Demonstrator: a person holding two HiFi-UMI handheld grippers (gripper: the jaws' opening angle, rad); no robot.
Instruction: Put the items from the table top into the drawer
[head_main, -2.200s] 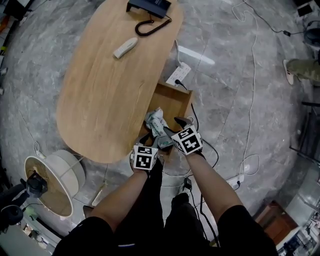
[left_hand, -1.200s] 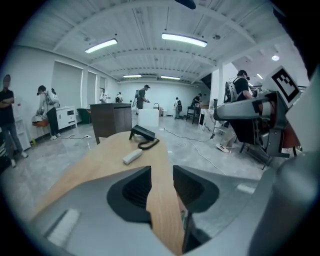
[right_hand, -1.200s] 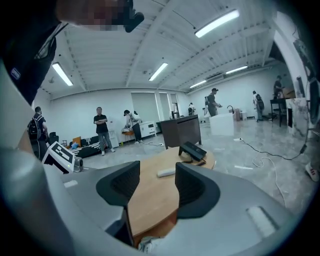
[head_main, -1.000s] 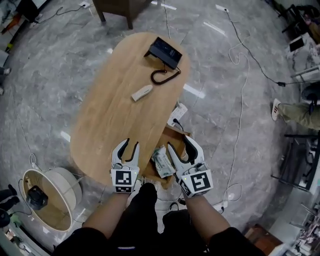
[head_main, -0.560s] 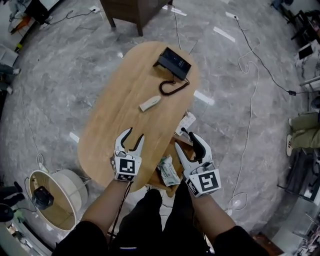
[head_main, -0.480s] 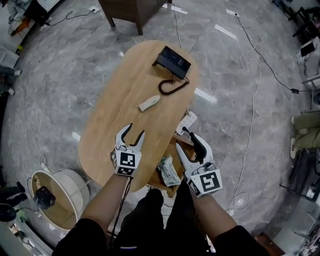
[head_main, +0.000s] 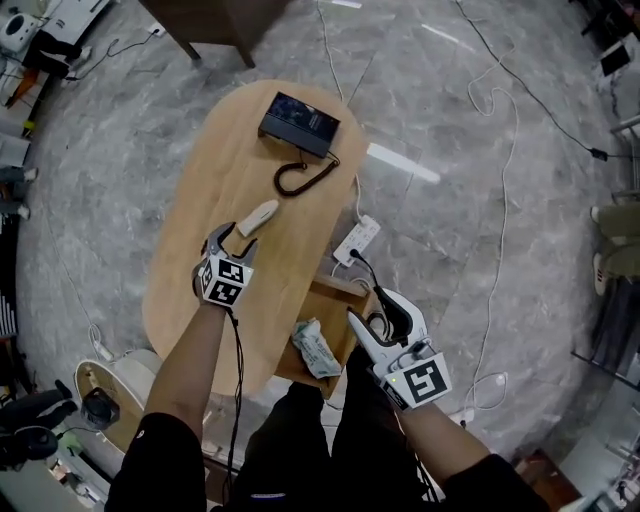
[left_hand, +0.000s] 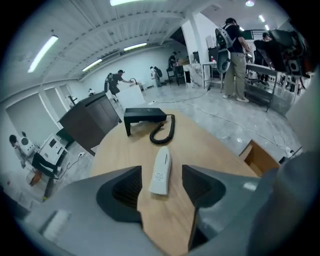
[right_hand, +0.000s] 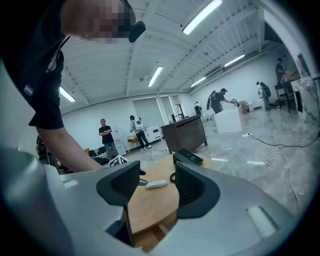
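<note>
Aiming left gripper (head_main: 233, 238), jaws apart, at white remote (left_hand: 161, 170): prob. light, stiff, slick; pinch mid-body across width.

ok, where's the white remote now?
White remote: on the wooden table, head view left of centre, just beyond the open left gripper, short of the coiled phone cord.
</note>
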